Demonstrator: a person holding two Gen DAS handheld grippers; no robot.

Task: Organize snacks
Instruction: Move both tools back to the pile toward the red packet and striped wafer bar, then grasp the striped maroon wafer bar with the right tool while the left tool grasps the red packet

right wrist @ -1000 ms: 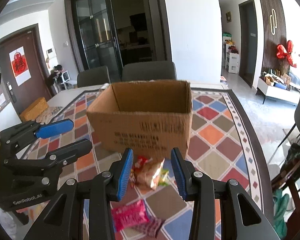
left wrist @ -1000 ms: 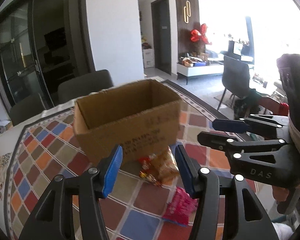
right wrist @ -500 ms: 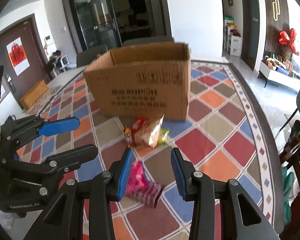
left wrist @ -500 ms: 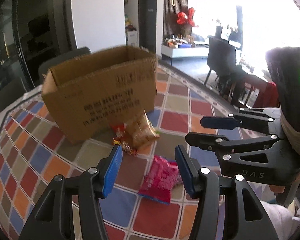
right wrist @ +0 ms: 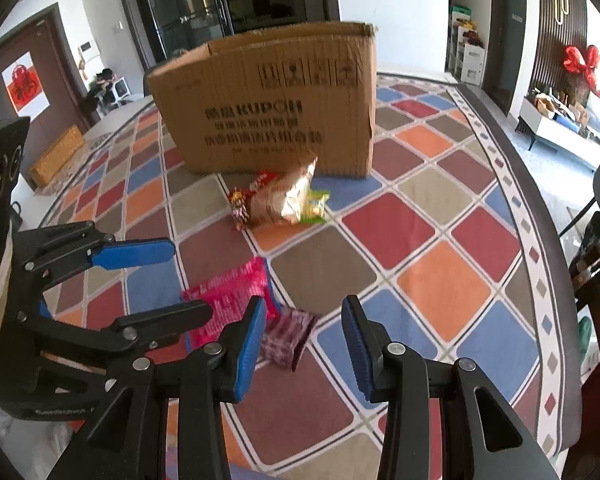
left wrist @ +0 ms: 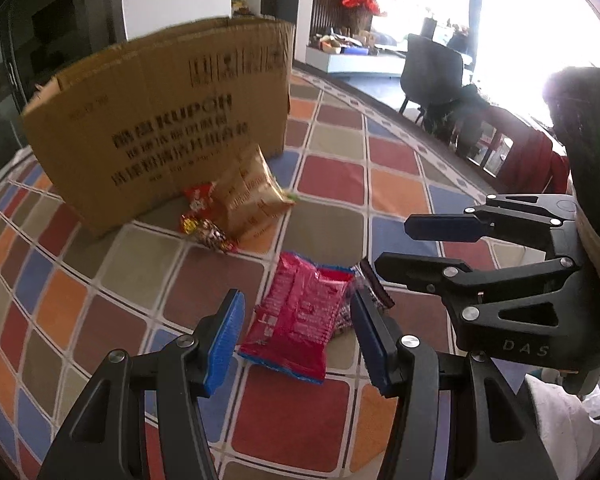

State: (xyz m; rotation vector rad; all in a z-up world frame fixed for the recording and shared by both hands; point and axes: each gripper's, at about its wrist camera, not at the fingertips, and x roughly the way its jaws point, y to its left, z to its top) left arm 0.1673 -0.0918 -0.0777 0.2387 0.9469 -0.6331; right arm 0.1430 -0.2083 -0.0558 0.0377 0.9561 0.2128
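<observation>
An open cardboard box [left wrist: 168, 120] [right wrist: 276, 108] stands on the chequered table. In front of it lies a pile of snacks: a gold bag [left wrist: 248, 196] [right wrist: 284, 200], a small red packet [left wrist: 208, 234] and a green packet [right wrist: 316, 208]. Nearer lies a pink snack packet [left wrist: 300, 316] [right wrist: 228, 300] with a dark striped packet [right wrist: 286, 336] beside it. My left gripper [left wrist: 296, 336] is open just above the pink packet, which lies between its jaws. My right gripper [right wrist: 304, 340] is open and empty, above the striped packet. Each gripper shows in the other's view [left wrist: 424, 244] [right wrist: 168, 280].
The table's dark curved edge [right wrist: 540, 184] runs along the right. Dark chairs [left wrist: 432, 68] stand beyond it. A glass-door cabinet [right wrist: 196, 4] and a white wall stand behind the box.
Both grippers have dropped down and tilted toward the table. The pink and striped packets now lie between or under the jaws, and the box sits higher in both views.
</observation>
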